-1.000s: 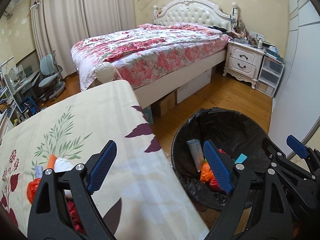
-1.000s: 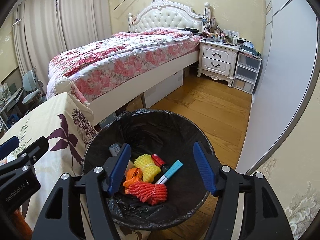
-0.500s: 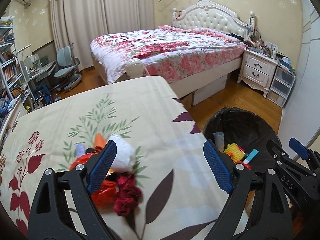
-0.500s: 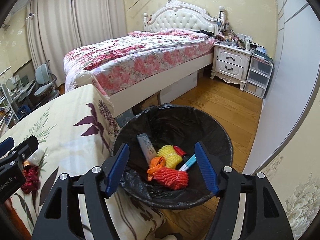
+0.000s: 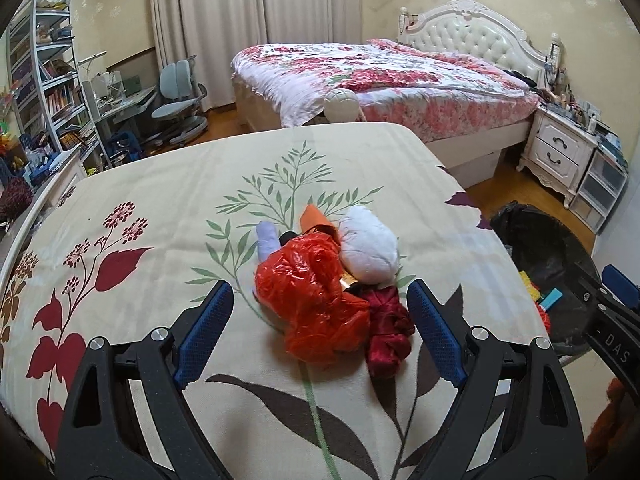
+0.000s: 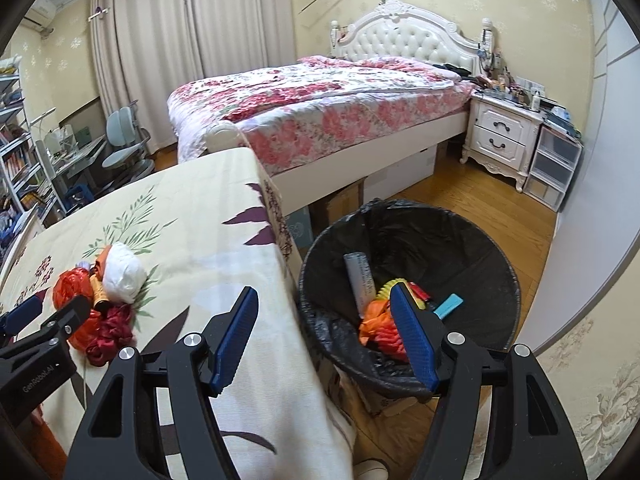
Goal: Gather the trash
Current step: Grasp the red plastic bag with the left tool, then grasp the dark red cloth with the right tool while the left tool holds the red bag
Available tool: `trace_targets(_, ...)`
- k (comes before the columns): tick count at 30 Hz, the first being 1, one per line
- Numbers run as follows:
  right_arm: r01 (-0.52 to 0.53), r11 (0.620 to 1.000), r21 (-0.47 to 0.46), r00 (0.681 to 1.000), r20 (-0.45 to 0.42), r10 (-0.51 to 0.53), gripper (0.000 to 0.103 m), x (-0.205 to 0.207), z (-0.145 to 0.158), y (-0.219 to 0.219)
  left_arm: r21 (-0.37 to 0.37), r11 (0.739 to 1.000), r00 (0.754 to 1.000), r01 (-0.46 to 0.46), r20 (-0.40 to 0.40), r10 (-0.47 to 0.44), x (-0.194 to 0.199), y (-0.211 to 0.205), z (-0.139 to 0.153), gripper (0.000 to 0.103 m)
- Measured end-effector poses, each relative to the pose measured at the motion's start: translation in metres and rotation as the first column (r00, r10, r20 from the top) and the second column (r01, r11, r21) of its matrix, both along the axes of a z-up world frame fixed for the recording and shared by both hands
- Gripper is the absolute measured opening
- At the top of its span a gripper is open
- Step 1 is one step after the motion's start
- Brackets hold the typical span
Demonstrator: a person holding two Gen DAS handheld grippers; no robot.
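Fingers of the left gripper stand spread and empty, the trash heap just ahead between their tips. To grip well, I would lower over the red plastic bag, nearest, and close on its bulk alone. Touching it are one dark red cloth, one white wad, one orange piece and one pale tube. Right gripper is also spread and empty, above the table edge, the black-lined bin beyond.

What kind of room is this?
Most likely a home bedroom: a made bed with a tufted white headboard, a nightstand beside it, and a study desk with a swivel chair.
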State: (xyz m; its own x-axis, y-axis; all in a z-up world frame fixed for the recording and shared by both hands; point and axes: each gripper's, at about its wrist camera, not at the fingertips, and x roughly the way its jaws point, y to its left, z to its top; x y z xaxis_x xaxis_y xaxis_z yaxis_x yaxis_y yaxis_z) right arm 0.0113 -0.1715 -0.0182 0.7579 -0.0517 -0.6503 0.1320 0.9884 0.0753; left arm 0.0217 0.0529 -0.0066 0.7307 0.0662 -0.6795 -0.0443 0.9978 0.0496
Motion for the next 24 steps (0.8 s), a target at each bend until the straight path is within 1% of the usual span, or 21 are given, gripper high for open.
trace_targets(2,-0.012,1.0,-0.002,1.0,-0.005,0.012,0.067,0.001,-0.001,0.005,-0.003,1.0,1.0,-0.005,-0.002,0.005,0.001,0.004,-0.003,0.086)
trace_targets(3,-0.017,1.0,-0.003,1.0,-0.008,0.017,0.067,0.002,-0.002,0.007,-0.006,1.0,1.0,-0.005,-0.004,0.005,0.002,0.006,-0.004,0.081)
trace_targets(4,-0.023,1.0,-0.004,1.0,-0.01,0.023,0.067,0.002,-0.003,0.009,-0.009,1.0,1.0,-0.003,-0.01,0.003,0.004,0.007,-0.006,0.073)
trace_targets(5,-0.028,1.0,-0.005,1.0,-0.013,0.028,0.067,0.002,-0.004,0.011,-0.01,1.0,1.0,0.003,-0.021,-0.003,0.006,0.007,-0.008,0.07)
trace_targets(7,-0.037,0.999,-0.007,0.999,-0.017,0.037,0.067,0.002,-0.005,0.015,-0.024,1.0,0.999,0.017,-0.046,-0.018,0.009,0.009,-0.013,0.059)
trace_targets(8,-0.041,0.999,-0.008,0.999,-0.018,0.041,0.067,0.002,-0.006,0.017,-0.031,0.999,0.998,0.02,-0.052,-0.021,0.01,0.008,-0.014,0.058)
trace_targets(10,-0.049,0.999,-0.009,0.999,-0.019,0.049,0.067,0.002,-0.006,0.02,-0.048,0.998,0.998,0.03,-0.054,-0.033,0.009,0.009,-0.016,0.052)
trace_targets(12,-0.057,0.998,-0.008,0.998,-0.021,0.057,0.067,0.001,-0.006,0.024,-0.057,0.998,0.998,0.036,-0.05,-0.039,0.008,0.012,-0.016,0.049)
trace_targets(15,-0.072,0.997,-0.008,0.997,-0.022,0.072,0.067,0.0,-0.006,0.029,-0.078,0.996,0.998,0.046,-0.047,-0.05,0.003,0.017,-0.013,0.047)
trace_targets(24,-0.143,0.99,-0.006,0.99,-0.018,0.143,0.067,-0.002,-0.001,0.056,-0.077,0.995,0.998,0.06,-0.012,-0.061,-0.02,0.036,0.003,0.047)
